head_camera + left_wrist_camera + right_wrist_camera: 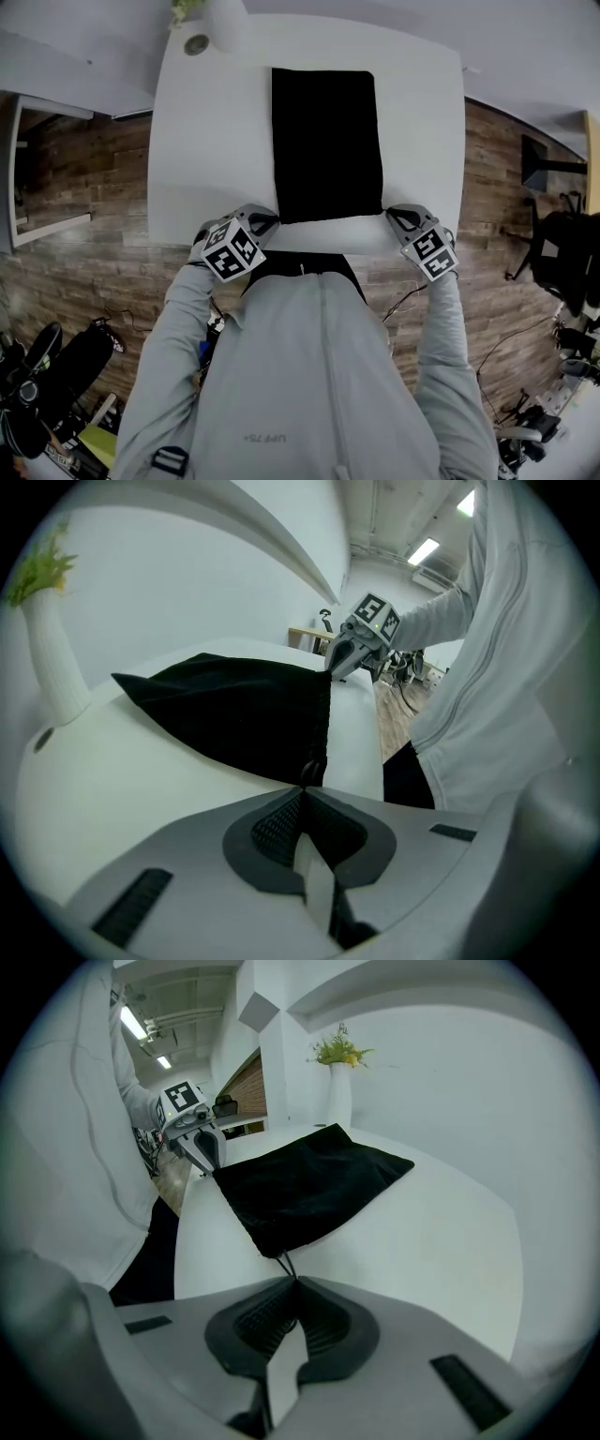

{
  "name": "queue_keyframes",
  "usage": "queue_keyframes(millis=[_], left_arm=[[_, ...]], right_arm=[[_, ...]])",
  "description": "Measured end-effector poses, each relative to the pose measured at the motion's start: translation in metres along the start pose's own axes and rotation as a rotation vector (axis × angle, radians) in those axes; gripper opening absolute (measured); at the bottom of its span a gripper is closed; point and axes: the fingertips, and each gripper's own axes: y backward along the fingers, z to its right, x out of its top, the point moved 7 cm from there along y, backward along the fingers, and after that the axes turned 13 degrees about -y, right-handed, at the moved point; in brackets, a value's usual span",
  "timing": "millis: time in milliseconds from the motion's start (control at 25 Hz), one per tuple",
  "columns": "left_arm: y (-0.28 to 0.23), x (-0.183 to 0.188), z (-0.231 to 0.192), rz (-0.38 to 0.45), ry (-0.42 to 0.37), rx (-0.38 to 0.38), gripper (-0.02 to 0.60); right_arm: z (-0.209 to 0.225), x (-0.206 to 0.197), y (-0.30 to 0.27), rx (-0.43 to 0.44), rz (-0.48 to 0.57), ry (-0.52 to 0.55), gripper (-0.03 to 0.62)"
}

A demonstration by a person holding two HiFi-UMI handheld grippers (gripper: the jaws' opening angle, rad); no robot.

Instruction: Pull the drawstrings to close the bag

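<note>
A black drawstring bag [328, 141] lies flat on the white table [211, 150], its mouth toward the near edge. My left gripper [265, 223] is at the bag's near left corner, shut on the black drawstring [312, 766] that leaves the bag [244, 714] there. My right gripper [394, 217] is at the near right corner, shut on the drawstring [284, 1265] coming out of the bag [309, 1185]. From each gripper view the other gripper shows across the bag's mouth: the right gripper [337, 663] and the left gripper [202, 1152].
A white vase with green sprigs [220, 23] stands at the table's far left corner, beside a small round disc [196, 44]. The table's near edge is against the person's body. Wooden floor, chairs and gear surround the table.
</note>
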Motion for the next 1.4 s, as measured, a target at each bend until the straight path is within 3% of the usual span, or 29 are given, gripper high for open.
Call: queue_keyframes(millis=[360,600,880,1400], left_arm=[[0.001,-0.004,0.0,0.04,0.078,0.0,0.025],[0.008,-0.003,-0.005,0.065,0.14,0.053,0.025],[0.038,0.007,-0.029,0.118,0.214,0.2,0.025],[0.122,0.052,-0.082,0.271,0.277,0.506,0.025]], right_arm=[[0.0,0.005,0.002,-0.031,0.052,-0.06,0.025],[0.0,0.021,0.012,-0.092,0.135,-0.095,0.025],[0.002,0.049,0.03,-0.189,0.245,-0.135,0.023],[-0.001,0.139,0.091,-0.306,0.574,-0.16,0.023]])
